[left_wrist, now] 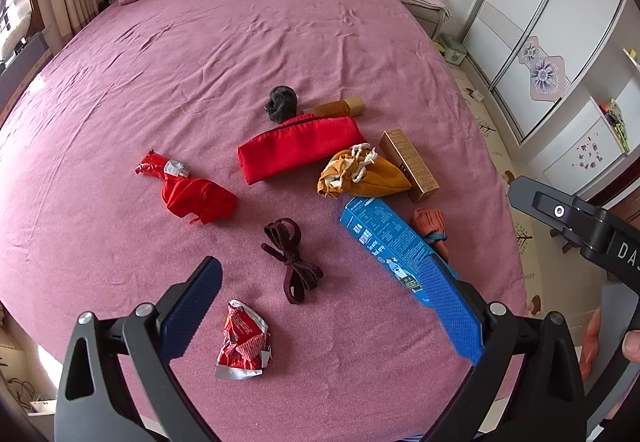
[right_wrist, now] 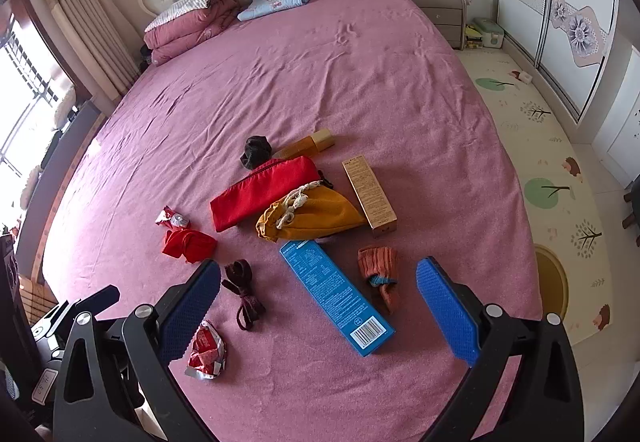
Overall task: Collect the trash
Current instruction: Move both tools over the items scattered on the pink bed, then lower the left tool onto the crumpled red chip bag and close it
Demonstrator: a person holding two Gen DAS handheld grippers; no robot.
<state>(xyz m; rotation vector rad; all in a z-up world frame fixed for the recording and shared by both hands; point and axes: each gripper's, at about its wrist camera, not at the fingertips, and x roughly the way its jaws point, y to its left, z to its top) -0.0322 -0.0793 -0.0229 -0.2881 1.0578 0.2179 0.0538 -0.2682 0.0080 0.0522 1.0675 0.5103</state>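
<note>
A crumpled red and silver wrapper [left_wrist: 242, 342] [right_wrist: 206, 352] lies near the bed's front edge, just beyond my open left gripper [left_wrist: 324, 302]. Another red wrapper [left_wrist: 164, 166] [right_wrist: 172, 219] lies further left beside a red cloth [left_wrist: 198, 198]. A blue carton [left_wrist: 384, 242] [right_wrist: 336, 296] lies flat between the fingers of my open right gripper [right_wrist: 318, 308]. Two gold boxes [left_wrist: 408, 164] [left_wrist: 336, 107] lie beyond it. Neither gripper holds anything. The right gripper's body [left_wrist: 576, 226] shows at the right edge of the left wrist view.
On the pink bed sheet [left_wrist: 280, 42] also lie a red pouch [left_wrist: 300, 148], a mustard drawstring bag [left_wrist: 360, 174], a dark brown ribbon [left_wrist: 290, 258], a black sock ball [left_wrist: 282, 104] and an orange sock [right_wrist: 380, 274]. Folded bedding sits at the headboard. Floor mat and wardrobe are to the right.
</note>
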